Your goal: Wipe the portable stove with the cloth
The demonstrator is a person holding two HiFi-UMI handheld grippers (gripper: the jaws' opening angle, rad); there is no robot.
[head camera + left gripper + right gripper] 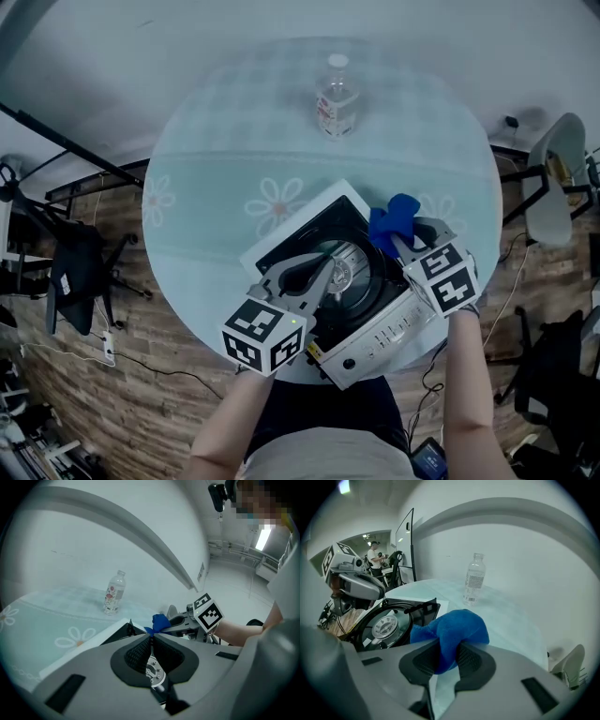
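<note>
My right gripper (447,656) is clenched on the blue cloth (457,630), a thick wad bulging out past the pads. My left gripper (151,651) is pressed shut on nothing, hanging over the burner in the middle of the stove (361,342).

The stove sits at lower centre of the head view, close to the table's near edge. The cloth is at its upper right corner, and I can't tell whether it touches.

Risks as I judge them:
- Only a fold of the cloth is pinched. Dragging it over the pan supports could snag it and pull it out of my grip.
- The stove lies near the rim and nothing pins it. A hard push toward me could slide it off, unless my left jaws come down to steady it.
- My two grippers are close together, so a wide sweep to the left could knock them.
- The bottle (336,98) stands well apart at upper centre, so it is unlikely to be hit.

The table (206,159) is round, under a pale cover printed with daisies. It looks smooth, so the stove may slip. Around it are a brick-patterned floor (141,366), a black chair (80,272) at left, a pale chair (553,178) at right, loose cables and a white wall. A person (373,555) stands far off at the upper left of the right gripper view.
</note>
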